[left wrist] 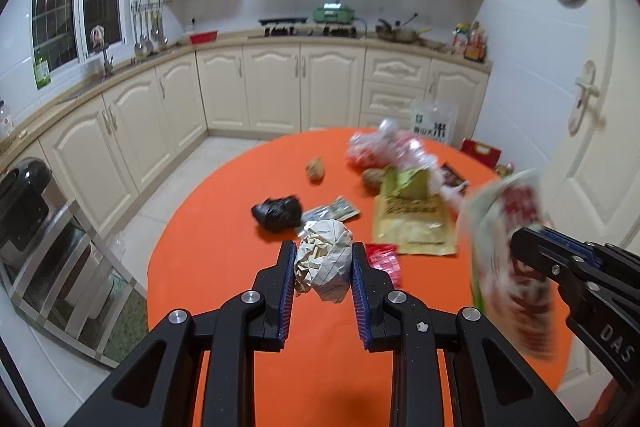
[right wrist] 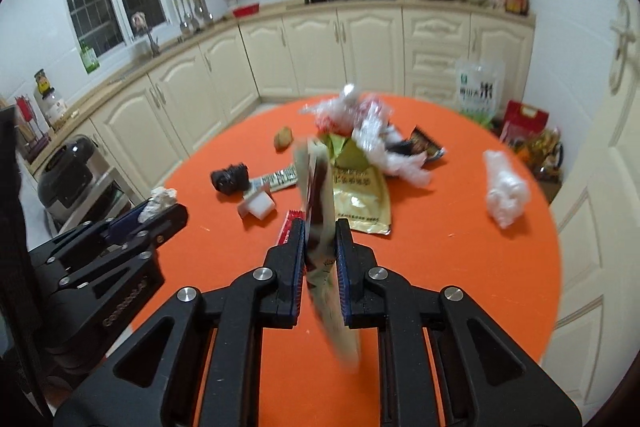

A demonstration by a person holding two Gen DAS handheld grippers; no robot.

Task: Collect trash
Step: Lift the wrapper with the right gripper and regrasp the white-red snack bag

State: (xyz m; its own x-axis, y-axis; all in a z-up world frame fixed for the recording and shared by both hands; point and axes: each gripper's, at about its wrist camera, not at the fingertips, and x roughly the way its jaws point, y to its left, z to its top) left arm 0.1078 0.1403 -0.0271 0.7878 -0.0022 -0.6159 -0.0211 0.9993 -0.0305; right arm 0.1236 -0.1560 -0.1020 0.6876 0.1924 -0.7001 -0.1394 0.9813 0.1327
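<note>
Crumpled paper ball point(left wrist: 324, 259) sits clamped in the left tongs point(left wrist: 323, 267); the right tongs point(right wrist: 320, 251) pinch a blurred, probably snack, wrapper point(right wrist: 318, 227), both clear of the orange table point(right wrist: 460, 267) for carrying off.

Crumpled paper ball point(left wrist: 325, 259) gripped, blurred wrapper point(right wrist: 320, 227) pinched upright
</note>
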